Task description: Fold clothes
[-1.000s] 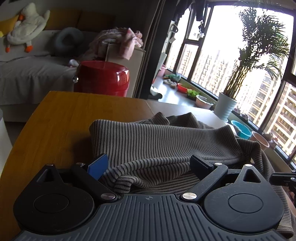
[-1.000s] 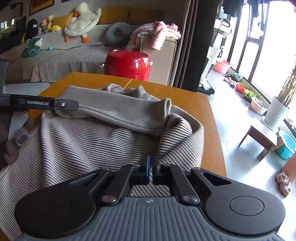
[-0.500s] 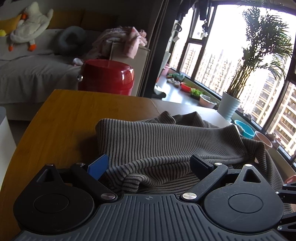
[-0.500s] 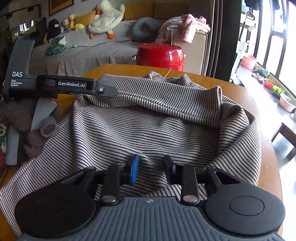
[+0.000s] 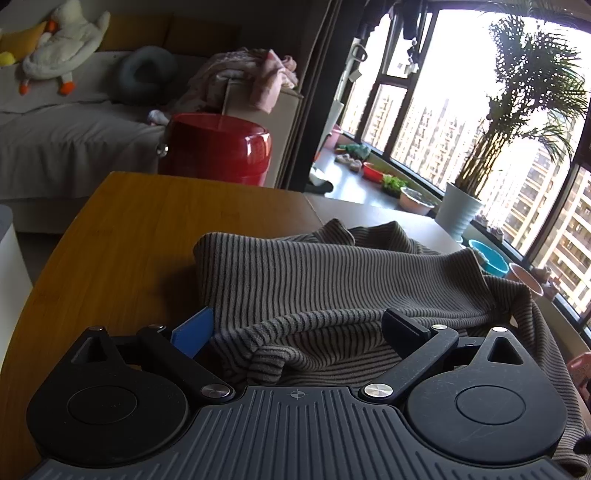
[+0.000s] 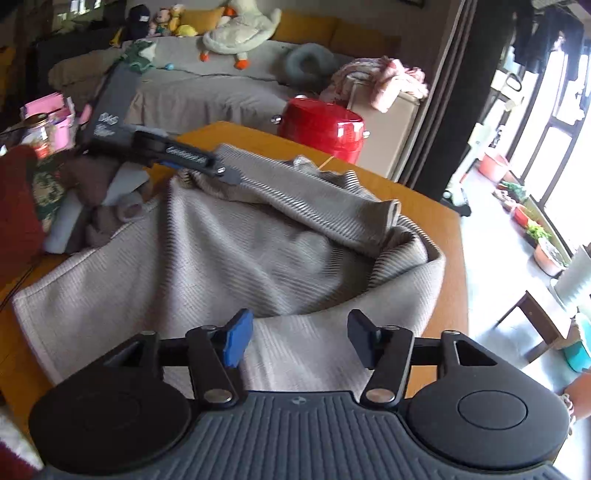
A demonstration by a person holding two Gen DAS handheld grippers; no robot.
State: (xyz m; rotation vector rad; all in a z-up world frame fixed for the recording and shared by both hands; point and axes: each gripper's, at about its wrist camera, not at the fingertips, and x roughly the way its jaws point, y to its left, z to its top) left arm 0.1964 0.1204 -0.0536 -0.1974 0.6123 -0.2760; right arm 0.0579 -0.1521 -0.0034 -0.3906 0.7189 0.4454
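A grey-brown striped sweater lies loosely folded on the wooden table. My left gripper rests at its far corner with the jaws wide apart; a bunched fold of knit lies between the fingers, and the pads do not press it. In the right wrist view the sweater spreads across the table, with the left gripper at its top left edge. My right gripper hovers over the near hem, jaws opening, with cloth below them but nothing gripped.
A red round pot stands past the table's far edge. More clothes and a pink box with a jar sit at the table's left. A sofa with a plush goose is behind; plant pots line the window.
My right gripper let go of the sweater's hem, its jaws spread apart, and it drew back from the cloth while rolling. The left gripper stayed where it was.
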